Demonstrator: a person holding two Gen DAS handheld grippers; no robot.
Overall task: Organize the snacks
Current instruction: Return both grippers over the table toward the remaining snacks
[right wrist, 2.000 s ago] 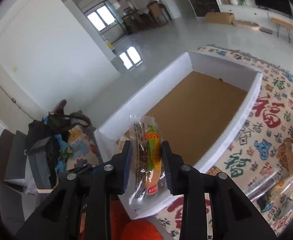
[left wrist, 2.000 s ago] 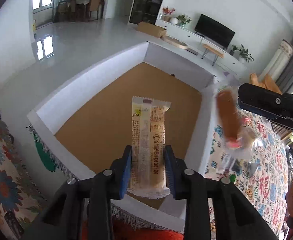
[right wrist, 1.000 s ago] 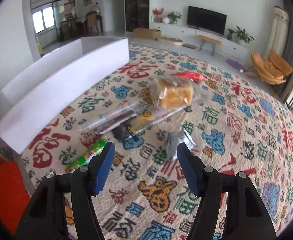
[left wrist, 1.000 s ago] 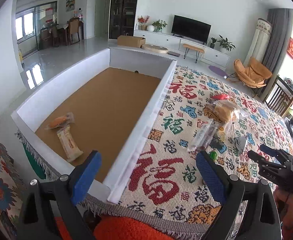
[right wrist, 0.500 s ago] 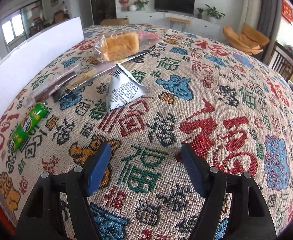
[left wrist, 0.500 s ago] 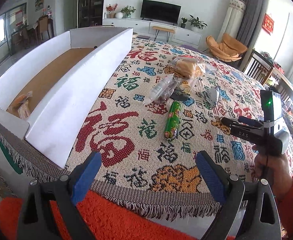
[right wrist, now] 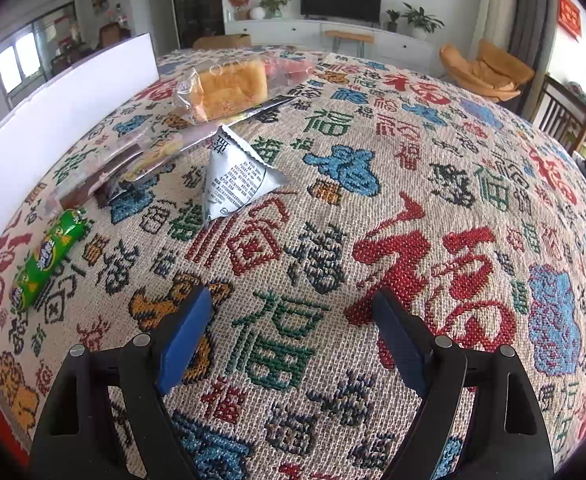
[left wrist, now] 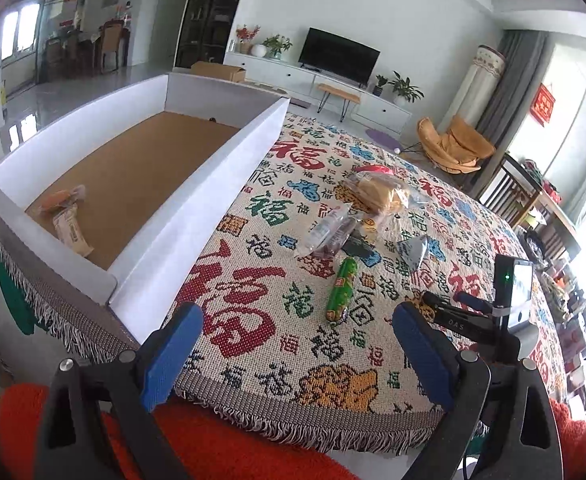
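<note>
A white box [left wrist: 197, 196] with a brown floor stands at the table's left and holds two wrapped snacks [left wrist: 67, 216] near its front end. On the patterned cloth lie a green sausage stick [left wrist: 341, 290], a silver triangular packet [right wrist: 237, 174], a bagged bread [right wrist: 229, 88] and clear-wrapped snacks [left wrist: 327, 232]. My left gripper [left wrist: 297, 354] is open and empty above the table's front edge. My right gripper [right wrist: 291, 344] is open and empty, low over the cloth, in front of the silver packet. It also shows in the left wrist view [left wrist: 465, 316].
The box's white wall [right wrist: 53, 120] runs along the left in the right wrist view. A fringed cloth edge [left wrist: 293, 428] marks the table front, with an orange seat [left wrist: 221, 452] below. Chairs [left wrist: 509, 196] stand at the far right.
Both grippers let go of their snacks into the box and opened. They then swung right, away from the box, toward the loose snacks on the cloth. The right gripper moved low near the silver packet.
</note>
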